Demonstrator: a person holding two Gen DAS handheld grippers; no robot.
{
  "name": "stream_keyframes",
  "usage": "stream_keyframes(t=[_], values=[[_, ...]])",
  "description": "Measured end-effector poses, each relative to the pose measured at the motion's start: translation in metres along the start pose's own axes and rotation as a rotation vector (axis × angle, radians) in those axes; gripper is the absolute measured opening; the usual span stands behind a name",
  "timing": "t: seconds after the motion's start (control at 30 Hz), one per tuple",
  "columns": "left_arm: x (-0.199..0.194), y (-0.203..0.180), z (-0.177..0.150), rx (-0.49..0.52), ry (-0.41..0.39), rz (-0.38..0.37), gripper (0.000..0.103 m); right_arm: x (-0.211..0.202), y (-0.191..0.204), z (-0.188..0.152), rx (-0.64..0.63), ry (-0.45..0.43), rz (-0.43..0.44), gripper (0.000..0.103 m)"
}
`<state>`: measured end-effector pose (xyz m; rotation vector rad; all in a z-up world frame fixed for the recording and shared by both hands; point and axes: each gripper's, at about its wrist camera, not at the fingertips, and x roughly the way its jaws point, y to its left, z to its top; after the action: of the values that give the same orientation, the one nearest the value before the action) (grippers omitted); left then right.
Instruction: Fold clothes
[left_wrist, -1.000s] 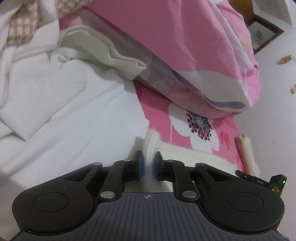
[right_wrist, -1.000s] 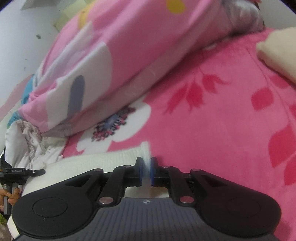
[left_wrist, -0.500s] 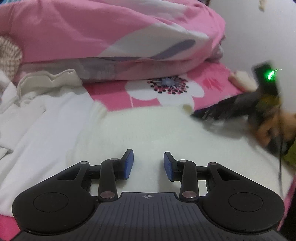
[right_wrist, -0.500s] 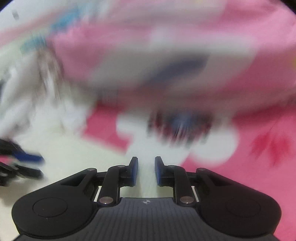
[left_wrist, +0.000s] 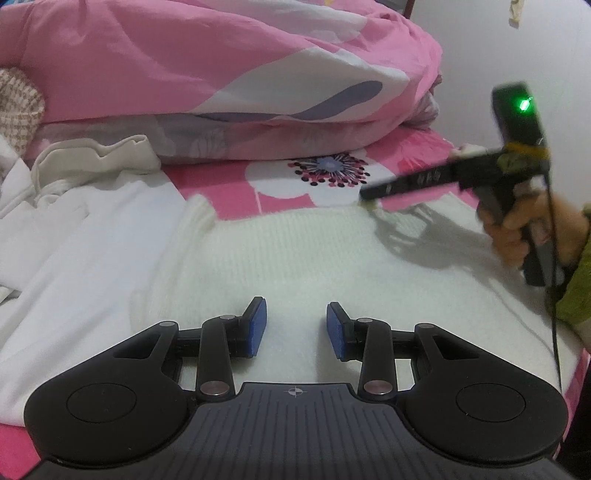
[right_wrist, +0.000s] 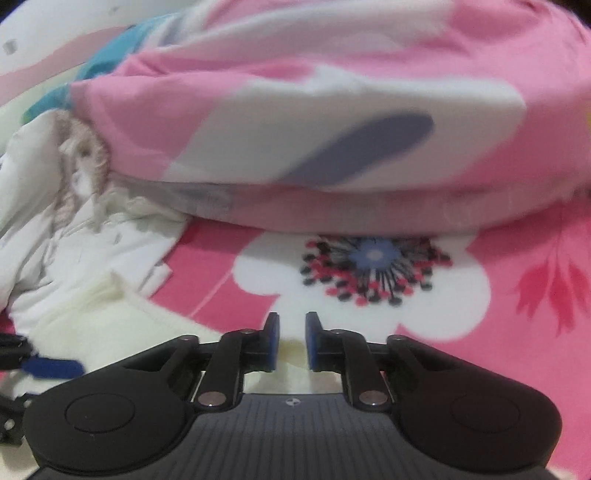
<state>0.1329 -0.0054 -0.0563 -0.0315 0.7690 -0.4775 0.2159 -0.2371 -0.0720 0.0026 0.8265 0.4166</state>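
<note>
A cream-white ribbed knit sweater (left_wrist: 303, 258) lies spread flat on the bed, over the pink fleece bedsheet with its big white flower print (right_wrist: 369, 280). That printed flower serves as the landmark: the sweater's far edge runs just in front of it, and a bulky pink-and-white folded quilt (left_wrist: 207, 62) lies directly behind it. To the flower's left, beside the sweater, lies a rumpled heap of white garments (left_wrist: 74, 221).

The left gripper (left_wrist: 296, 326) hangs over the middle of the sweater, on the near side of the flower, its blue-padded fingers (left_wrist: 256, 325) apart with nothing between them.

The right gripper (right_wrist: 291, 341) sits at the sweater's far edge, right at the flower's near petal. Its fingers are closing, with a narrow gap left; a bit of cream knit seems to lie in that gap, though blur leaves it uncertain whether the pads press it. The left wrist view shows a hand (left_wrist: 524, 229) holding this gripper's handle at the flower's right.
</note>
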Motion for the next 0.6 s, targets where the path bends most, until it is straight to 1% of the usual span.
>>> stream_keyframes(t=[0.03,0.07,0.1,0.13,0.2,0.23,0.3,0.33,0.4,0.5,0.53,0.6], values=[[0.000,0.000,0.000,0.004,0.000,-0.002,0.036,0.011,-0.003,-0.009,0.010,0.045,0.019,0.011],[0.001,0.000,0.000,0.007,0.001,-0.001,0.036,0.021,-0.001,-0.023,-0.017,0.070,0.017,0.010],[0.001,0.000,0.000,0.010,0.001,0.001,0.036,0.022,0.007,-0.031,-0.080,0.054,-0.008,0.010],[0.002,-0.001,0.001,0.015,0.001,0.004,0.036,0.018,0.013,-0.028,-0.112,0.049,-0.019,0.011],[0.001,-0.002,0.000,0.021,-0.004,0.011,0.036,0.011,0.022,-0.016,-0.135,0.062,-0.020,0.009],[0.001,-0.003,0.000,0.023,-0.006,0.013,0.036,0.004,0.024,-0.011,-0.129,0.048,0.001,0.009],[0.001,-0.003,-0.001,0.027,-0.010,0.016,0.036,-0.009,0.028,-0.001,-0.116,-0.032,0.030,0.009],[0.001,-0.004,-0.002,0.029,-0.012,0.017,0.036,-0.008,0.031,0.001,-0.113,-0.047,0.043,0.009],[0.001,-0.004,-0.002,0.027,-0.013,0.017,0.036,0.004,0.035,-0.003,-0.114,-0.029,0.065,0.009],[0.000,-0.003,-0.002,0.020,-0.015,0.014,0.036,0.030,0.041,-0.021,-0.134,0.045,0.081,0.008],[-0.002,-0.002,-0.001,0.019,-0.015,0.012,0.036,0.024,0.035,-0.020,-0.110,0.037,0.095,0.008],[-0.007,0.000,0.001,0.006,-0.014,-0.004,0.038,-0.004,0.015,-0.012,-0.031,-0.011,0.133,0.009]])
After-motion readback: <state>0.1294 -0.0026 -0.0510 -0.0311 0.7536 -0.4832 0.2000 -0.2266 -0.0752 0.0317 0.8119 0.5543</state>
